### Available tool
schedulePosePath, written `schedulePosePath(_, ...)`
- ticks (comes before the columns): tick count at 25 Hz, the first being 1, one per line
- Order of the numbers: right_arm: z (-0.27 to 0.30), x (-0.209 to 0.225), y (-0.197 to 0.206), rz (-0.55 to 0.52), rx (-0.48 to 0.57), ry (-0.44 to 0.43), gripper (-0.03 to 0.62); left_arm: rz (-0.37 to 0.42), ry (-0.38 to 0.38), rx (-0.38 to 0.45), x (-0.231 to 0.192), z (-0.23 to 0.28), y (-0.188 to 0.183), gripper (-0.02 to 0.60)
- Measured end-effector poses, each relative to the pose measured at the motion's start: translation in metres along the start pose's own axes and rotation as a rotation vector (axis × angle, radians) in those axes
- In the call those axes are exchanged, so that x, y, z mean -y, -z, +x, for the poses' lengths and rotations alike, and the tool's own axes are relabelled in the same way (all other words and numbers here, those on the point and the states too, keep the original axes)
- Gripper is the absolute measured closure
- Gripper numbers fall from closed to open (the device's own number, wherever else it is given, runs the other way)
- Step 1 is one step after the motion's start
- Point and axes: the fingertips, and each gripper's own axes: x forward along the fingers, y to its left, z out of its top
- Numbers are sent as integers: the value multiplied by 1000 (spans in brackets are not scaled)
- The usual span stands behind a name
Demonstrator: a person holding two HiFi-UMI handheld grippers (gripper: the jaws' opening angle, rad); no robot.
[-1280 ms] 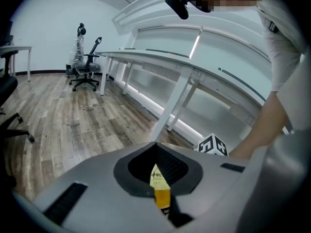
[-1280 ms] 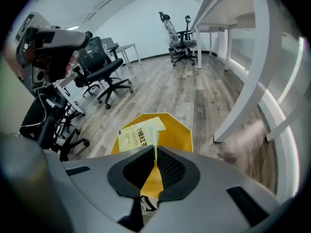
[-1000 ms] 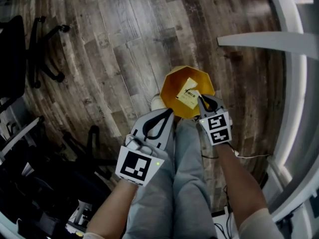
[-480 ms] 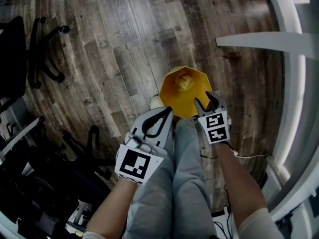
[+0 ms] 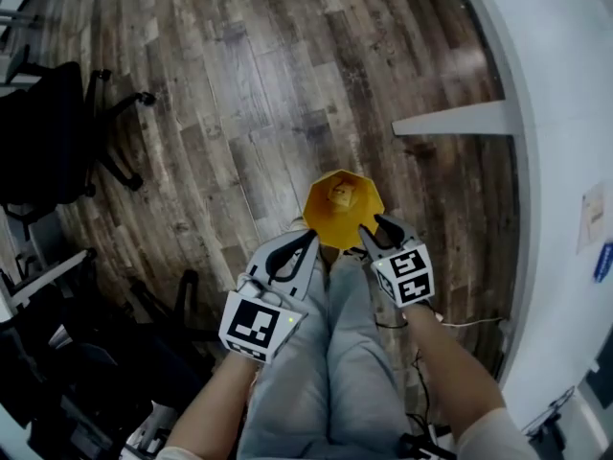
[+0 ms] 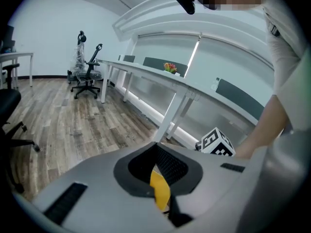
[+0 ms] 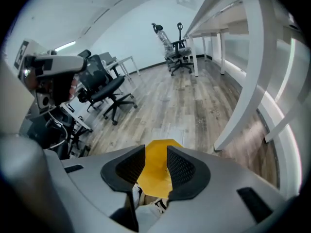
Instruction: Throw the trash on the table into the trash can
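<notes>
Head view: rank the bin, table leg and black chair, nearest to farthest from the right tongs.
1. Bin, just ahead of the right tongs, whose empty jaws have just been closing a little.
2. Table leg, upper right.
3. Black chair, far left.

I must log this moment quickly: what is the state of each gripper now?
Left gripper: shut, holding nothing.
Right gripper: open, empty; its jaws have just closed slightly.

1. Left claw [image 5: 308,238]: jaws together, empty, angled downward.
2. Right claw [image 5: 375,226]: jaws apart, just narrowed slightly, nothing between them.
3. Left forearm [image 5: 215,405] and right forearm [image 5: 450,372] reach forward, side by side.
</notes>
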Motion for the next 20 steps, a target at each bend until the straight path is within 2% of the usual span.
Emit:
schedulePosePath(6, -88, -36, -84, -8, 130, -78, 534, 50, -16, 24, 22, -49, -64, 580)
schedulePosePath(10, -148, -62, -138, -29, 208, -138, 549, 43, -1, 22, 49, -82, -106, 581)
schedulePosePath(13, -196, -74, -175, -45, 289, -169, 554, 32, 0, 67, 68, -103, -144, 580)
schedulePosePath(16, -242, -78, -207, -41, 360, -178, 556, 50, 9, 91, 84, -118, -173, 580)
schedulePosePath(20, -299, -83, -230, -61, 413, -159, 557, 90, 65, 114, 116, -138, -207, 580)
